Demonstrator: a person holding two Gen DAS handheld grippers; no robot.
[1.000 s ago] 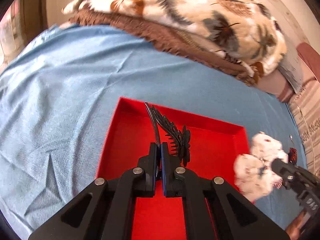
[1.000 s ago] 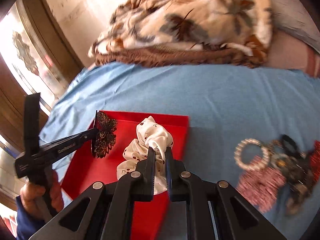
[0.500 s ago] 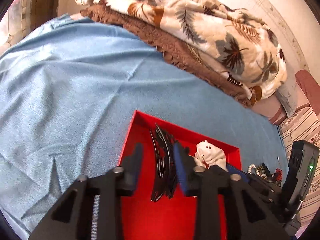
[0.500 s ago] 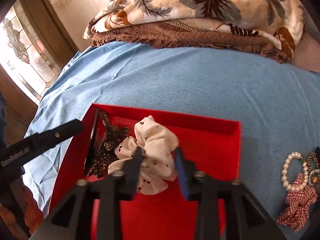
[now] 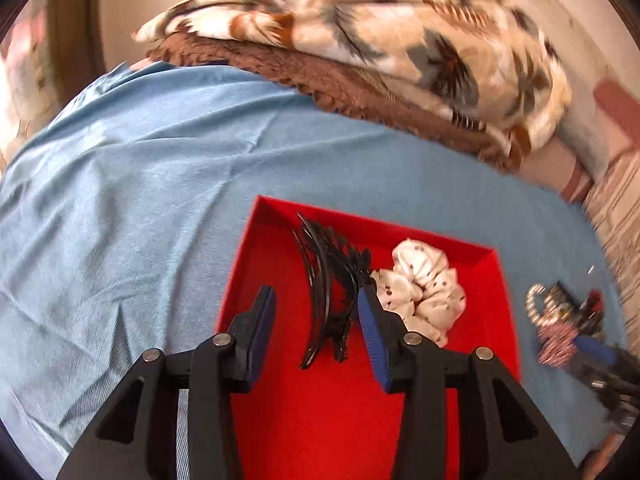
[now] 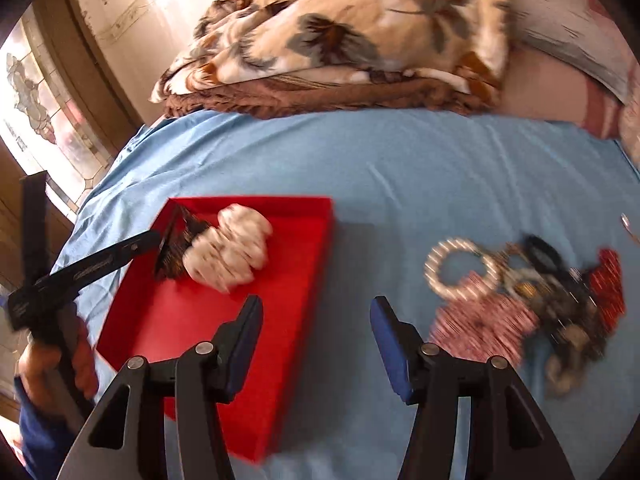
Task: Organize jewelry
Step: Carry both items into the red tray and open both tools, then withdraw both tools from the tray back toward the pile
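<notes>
On the blue bedsheet [image 6: 400, 168], left to right:

Item 1. Left gripper [image 5: 316, 320]: jaws are opening, pads standing clear either side of the black hair comb [image 5: 326, 280], which is lying loose in the tray beneath them and is not being gripped. Risk, as a judgement: the comb's teeth are sitting just beside the right-hand pad, so a careless withdrawal could snag them and drag the comb back out.

Item 2. Red tray [image 6: 304, 280]: is holding two pieces, both toward its far end — the black hair comb at the far left corner, and the white spotted scrunchie [image 5: 424, 292] touching it on the right. The near part of the floor is lying bare.

Item 3. Right gripper [image 6: 316, 320]: jaws are opening with nothing between them, hovering over the tray's right wall and the sheet.

Item 4. Unsorted pile [image 6: 532, 300] on the sheet, well apart from the tray: pearl bracelet [image 6: 460, 268], red-checked scrunchie [image 6: 480, 324], dark tangled pieces. Risk: they are overlapping, so lifting one is likely dragging others along.
</notes>
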